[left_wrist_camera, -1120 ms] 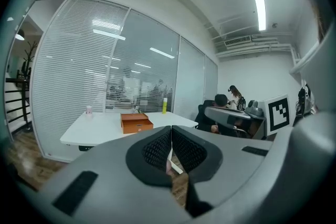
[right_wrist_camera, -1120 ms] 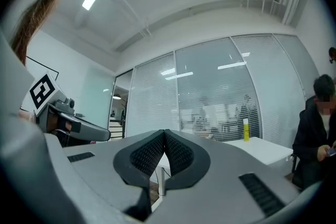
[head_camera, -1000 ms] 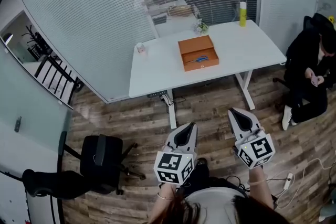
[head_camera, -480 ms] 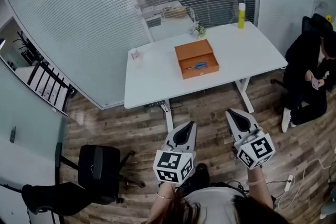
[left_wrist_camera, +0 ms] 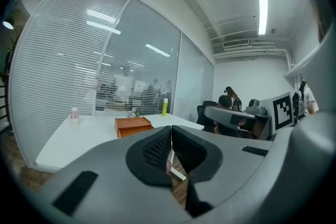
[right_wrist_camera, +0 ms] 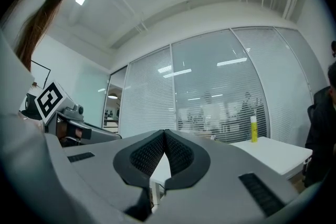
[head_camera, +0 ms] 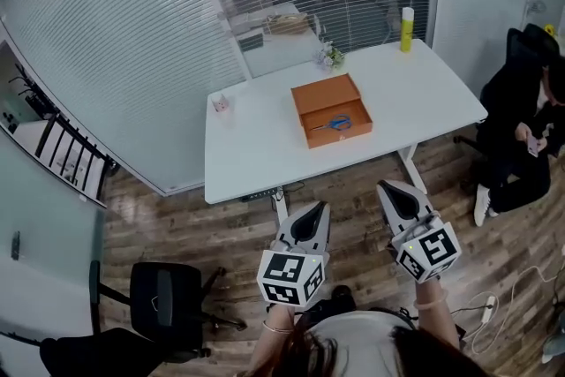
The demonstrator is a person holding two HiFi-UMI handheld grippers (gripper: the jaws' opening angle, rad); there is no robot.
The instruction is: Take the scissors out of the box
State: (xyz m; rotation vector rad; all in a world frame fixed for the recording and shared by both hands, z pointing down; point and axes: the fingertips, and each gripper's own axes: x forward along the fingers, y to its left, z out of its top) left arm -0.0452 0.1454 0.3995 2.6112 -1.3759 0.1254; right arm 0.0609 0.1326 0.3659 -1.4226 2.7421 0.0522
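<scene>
An open orange box (head_camera: 331,109) lies on the white table (head_camera: 256,146), and blue-handled scissors (head_camera: 332,124) rest inside it. The same box (left_wrist_camera: 133,125) shows far ahead in the left gripper view. My left gripper (head_camera: 312,209) and right gripper (head_camera: 391,188) hang over the wooden floor, well short of the table's near edge. Both are shut with nothing between their jaws. In the left gripper view the left gripper (left_wrist_camera: 170,130) has its pads together, and the right gripper (right_wrist_camera: 165,135) looks the same in its own view.
A yellow bottle (head_camera: 407,24), a small plant (head_camera: 331,56) and a small pink cup (head_camera: 221,103) stand on the table. A person in black (head_camera: 525,124) sits at the right. A black office chair (head_camera: 159,305) stands at the lower left. Glass walls with blinds rise behind the table.
The table and box have drawn nearer in the head view as I walk toward them. Both grippers keep their pose, still shut.
</scene>
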